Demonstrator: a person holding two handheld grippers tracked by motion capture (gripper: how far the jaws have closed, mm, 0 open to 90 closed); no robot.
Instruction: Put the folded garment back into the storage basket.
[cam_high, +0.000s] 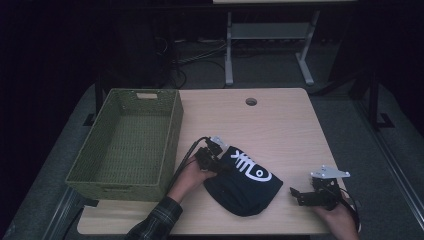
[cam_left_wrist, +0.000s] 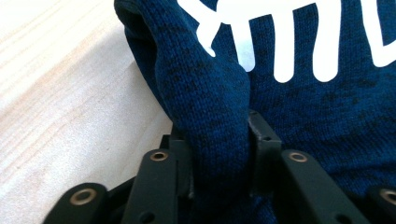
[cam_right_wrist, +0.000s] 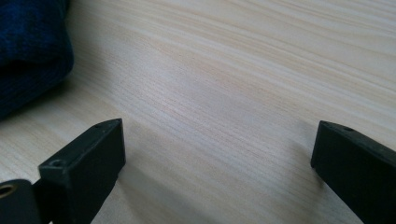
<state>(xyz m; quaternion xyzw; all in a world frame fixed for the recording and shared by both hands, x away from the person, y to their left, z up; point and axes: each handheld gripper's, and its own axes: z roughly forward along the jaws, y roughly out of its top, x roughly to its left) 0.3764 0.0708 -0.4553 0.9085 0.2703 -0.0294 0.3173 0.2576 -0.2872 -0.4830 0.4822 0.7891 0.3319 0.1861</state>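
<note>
Left tool (cam_left_wrist: 212, 154) on garment (cam_left_wrist: 299, 107) edge

A dark plaid sleeve (cam_high: 156, 221) is worn on the left forearm. Both grippers are built of black parts: the left gripper (cam_high: 212, 159) trails a black cable, and the right gripper (cam_high: 302, 196) is topped by a grey three-cornered plate. Brass-coloured rivets, possibly screws, are set into the left jaw links.

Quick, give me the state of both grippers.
Left gripper: shut on a fold of the dark blue knit garment.
Right gripper: open, nothing between its jaws, above the table.
</note>
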